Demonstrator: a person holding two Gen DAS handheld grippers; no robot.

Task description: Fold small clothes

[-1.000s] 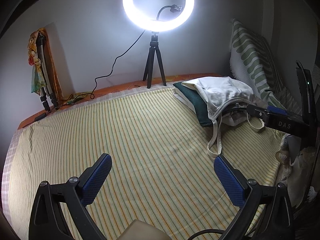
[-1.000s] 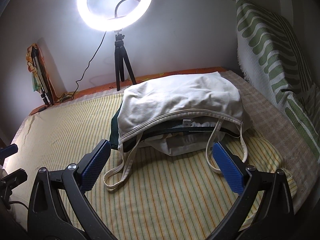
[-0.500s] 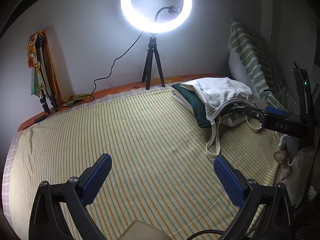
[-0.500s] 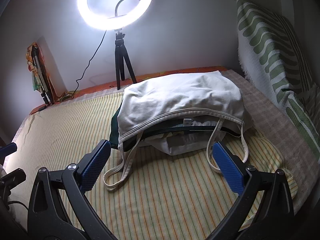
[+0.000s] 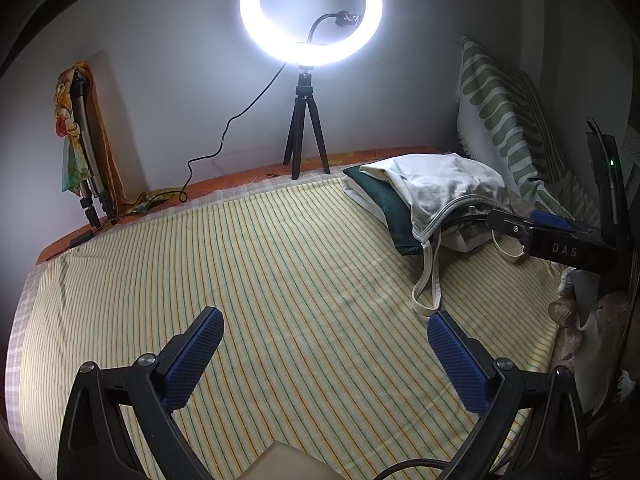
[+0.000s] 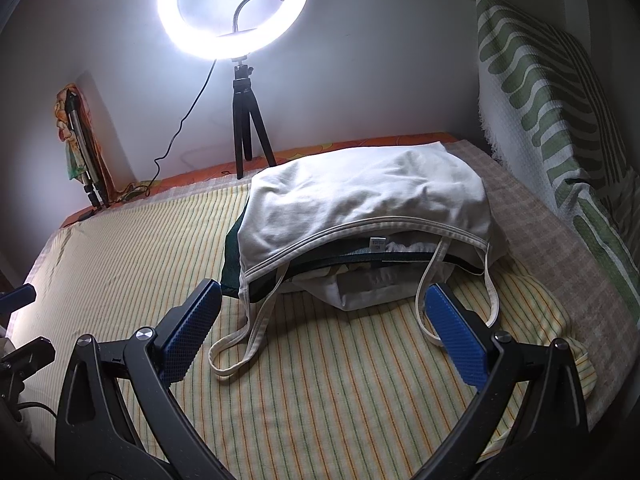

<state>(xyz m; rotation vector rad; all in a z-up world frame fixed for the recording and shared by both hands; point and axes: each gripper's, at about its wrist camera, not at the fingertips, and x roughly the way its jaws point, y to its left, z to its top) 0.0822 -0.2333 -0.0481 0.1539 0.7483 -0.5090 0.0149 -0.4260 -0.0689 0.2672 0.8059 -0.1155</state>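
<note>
Covering the bed, a yellow striped sheet is spread flat, with an orange edge of mattress shown along the far side. A lit ring light on a small black tripod is set against the far wall, and its cable is trailed down to the left. A folded stand wrapped in coloured cloth is leaned in the far left corner. A green and white patterned pillow is propped against the wall at the right.

A pile of small clothes is placed at the far right of the sheet: a white strappy top is laid over a dark green garment, with further white pieces underneath whose number cannot be made out. Two loops of white strap are trailed onto the sheet toward the near side.

The left gripper is held wide apart above bare sheet at the near side, well apart from the pile; nothing is gripped or touched. The right gripper is likewise spread wide and empty, just near of the pile, with the near edge of the clothes framed between its blue pads; the right strap loop appears to pass just behind the right pad, though contact cannot be confirmed.
</note>
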